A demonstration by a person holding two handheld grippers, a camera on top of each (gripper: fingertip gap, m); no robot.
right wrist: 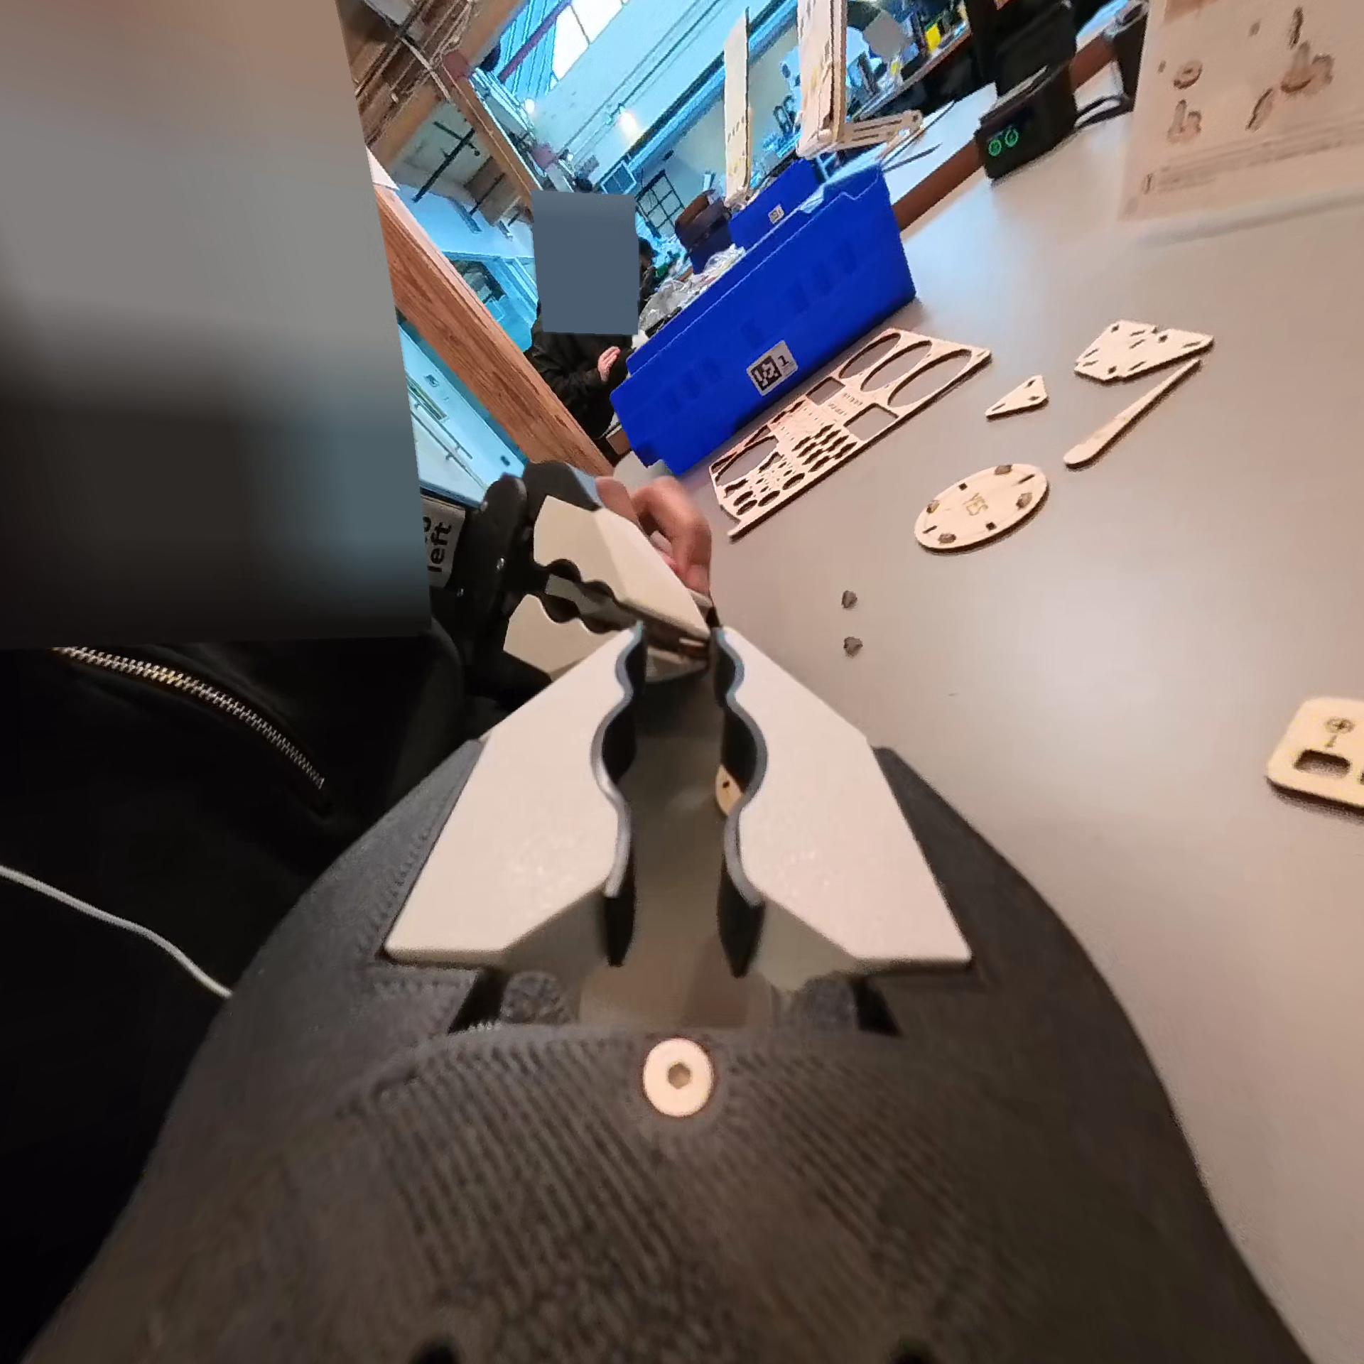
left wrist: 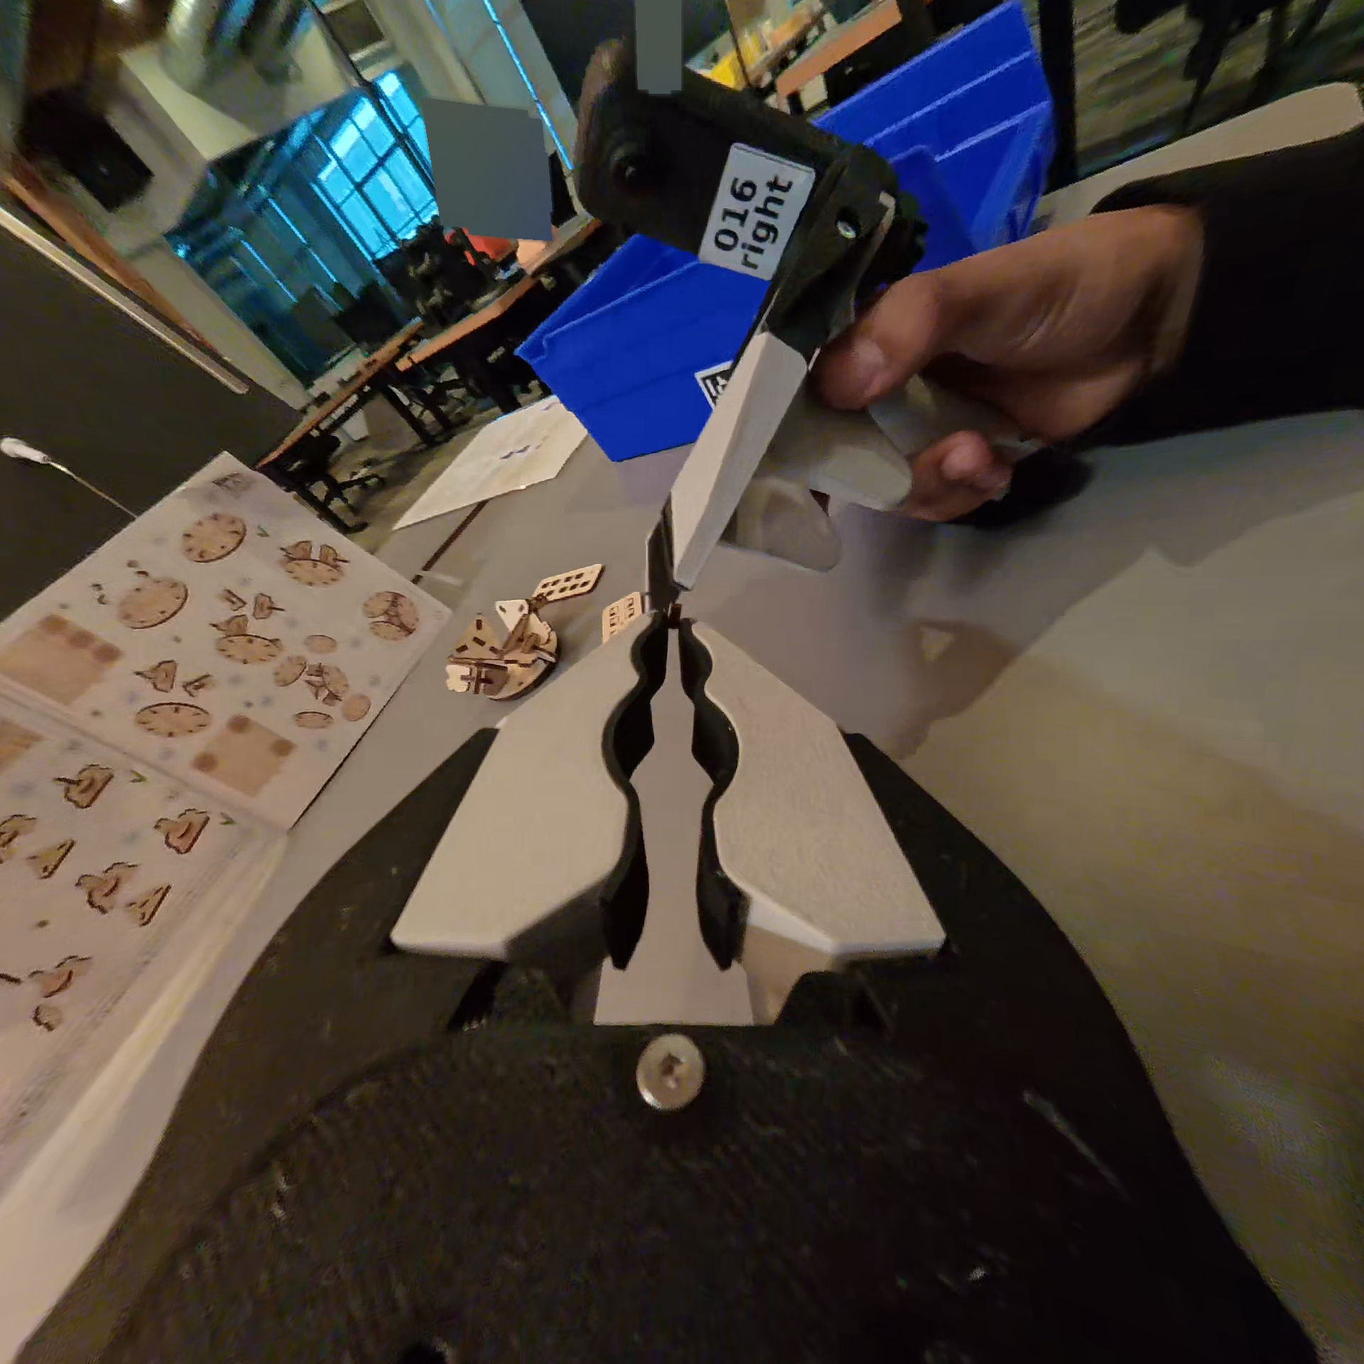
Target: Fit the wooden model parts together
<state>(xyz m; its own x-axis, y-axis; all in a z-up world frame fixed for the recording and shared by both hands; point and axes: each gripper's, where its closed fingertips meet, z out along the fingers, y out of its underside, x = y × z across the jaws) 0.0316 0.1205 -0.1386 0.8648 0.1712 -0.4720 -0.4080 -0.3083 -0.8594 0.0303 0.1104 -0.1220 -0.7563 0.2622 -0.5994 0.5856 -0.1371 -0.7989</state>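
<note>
My left gripper [left wrist: 670, 626] is shut, and a tiny dark brown piece [left wrist: 672, 612] sticks out from its fingertips. It is held above the grey table [left wrist: 1107, 812]. My right gripper [left wrist: 666, 588] comes down from above, tips right at that piece. In the right wrist view the right gripper [right wrist: 680, 636] is open. The left gripper's fingertips [right wrist: 683, 627] reach in between its two fingers, with the dark piece [right wrist: 714, 616] close to the right-hand finger. I cannot see the right pads pressing on anything.
Picture instruction sheets [left wrist: 184, 664] lie at the left, with a partly built wooden model [left wrist: 502, 657] and two perforated wooden pieces [left wrist: 572, 583] beside them. A blue bin [right wrist: 775, 317], a punched-out wooden sheet [right wrist: 834, 421], a round disc [right wrist: 982, 505] and small loose parts [right wrist: 849, 598] also lie on the table. Less than 4 cm separates the two grippers' tips.
</note>
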